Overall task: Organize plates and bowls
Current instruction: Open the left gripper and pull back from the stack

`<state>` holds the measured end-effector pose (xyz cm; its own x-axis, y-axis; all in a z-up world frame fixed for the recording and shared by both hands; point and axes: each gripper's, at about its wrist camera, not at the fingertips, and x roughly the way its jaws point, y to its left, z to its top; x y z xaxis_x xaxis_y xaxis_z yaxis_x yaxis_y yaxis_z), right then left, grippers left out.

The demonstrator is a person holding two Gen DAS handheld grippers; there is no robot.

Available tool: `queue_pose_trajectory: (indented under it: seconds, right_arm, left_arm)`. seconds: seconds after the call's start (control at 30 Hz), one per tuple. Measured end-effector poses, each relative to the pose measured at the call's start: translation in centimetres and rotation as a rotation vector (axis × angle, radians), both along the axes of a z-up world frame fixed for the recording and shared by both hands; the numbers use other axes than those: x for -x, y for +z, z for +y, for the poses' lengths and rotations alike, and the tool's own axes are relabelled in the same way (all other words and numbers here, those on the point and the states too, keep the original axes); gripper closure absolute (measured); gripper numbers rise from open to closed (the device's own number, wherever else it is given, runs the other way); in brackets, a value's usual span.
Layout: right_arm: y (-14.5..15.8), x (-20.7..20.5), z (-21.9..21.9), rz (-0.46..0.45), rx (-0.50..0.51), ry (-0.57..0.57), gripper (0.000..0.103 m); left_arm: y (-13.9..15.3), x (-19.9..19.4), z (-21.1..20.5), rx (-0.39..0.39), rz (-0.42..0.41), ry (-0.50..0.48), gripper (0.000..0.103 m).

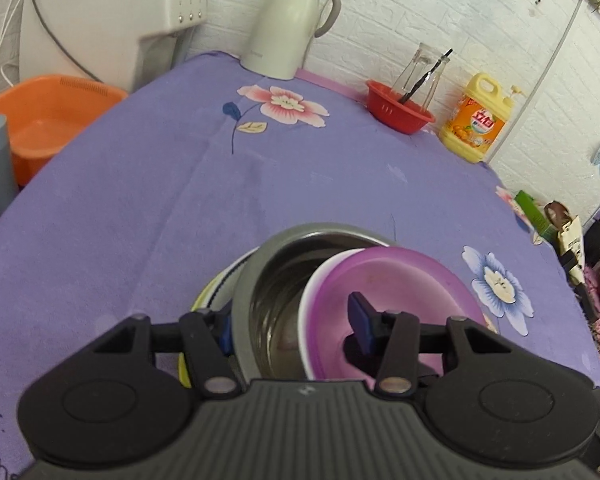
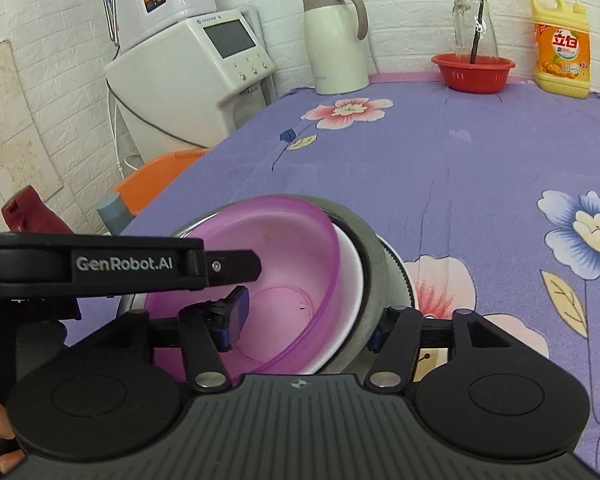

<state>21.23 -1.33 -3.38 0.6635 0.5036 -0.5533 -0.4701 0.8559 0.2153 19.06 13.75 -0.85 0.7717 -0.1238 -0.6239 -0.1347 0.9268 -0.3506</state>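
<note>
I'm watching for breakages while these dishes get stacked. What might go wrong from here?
1. The purple bowl sits tilted in the white bowl, inside the steel bowl; a nudge may slide or tip it.
2. The open right gripper and the left gripper each straddle the bowl walls, one finger inside the purple bowl; pulling away carelessly might hook a rim and drag the stack off the plates beneath.

Bright, even light (fisheye-bent edges); slightly soft.
</note>
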Motion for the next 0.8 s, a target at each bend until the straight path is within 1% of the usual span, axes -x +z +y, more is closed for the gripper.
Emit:
queue_pose_trajectory:
  seconds: [0.03,0.07,0.17,0.3,0.4,0.47,0.53,0.57,0.67,0.8]
  right_arm:
    - [0.0,0.0,0.2,-0.004,0.007,0.007,0.0]
    - [0.0,0.0,0.3,-0.006,0.009,0.014,0.0]
    - [0.0,-0.1,0.5,-0.004,0.003,0.023,0.0]
    - [0.1,-0.1,0.3,-0.009,-0.018,0.007,0.0]
    - [0.1,-0.1,0.1,-0.002,-0.043,-0.005,0.0]
    - [0.1,-0.1,0.3,0.0,-0.038,-0.005,0.0]
    - [0.0,0.1,0.9,-0.007,-0.012,0.023,0.0]
    - [0.1,0.1,0.9,-0.008,-0.019,0.031,0.0]
    - [0.4,-0.2,-0.5,-0.002,-0.08,-0.026,0.0]
    - [0.9,0.2,-0.7,-0.036,-0.075,-0.027,0.0]
  left_arm:
    - [0.0,0.0,0.0,-0.001,-0.005,-0.002,0.053]
    - [0.0,0.0,0.0,-0.002,-0.009,-0.005,0.053]
    - [0.0,0.1,0.2,0.026,-0.024,-0.019,0.036]
    - [0.5,0.2,0.2,0.001,-0.059,-0.009,0.033]
    - [1.0,0.3,0.6,0.008,-0.084,0.009,0.032]
    - [1.3,0.3,0.7,0.014,-0.101,0.02,0.032]
    - [1.6,0.3,0.8,0.014,-0.116,0.025,0.032]
    - [1.8,0.2,0.8,0.013,-0.119,0.027,0.032]
    - [2.4,0.4,0.9,-0.005,-0.141,0.036,0.031]
    - [2.8,0.5,1.1,-0.005,-0.156,0.057,0.031]
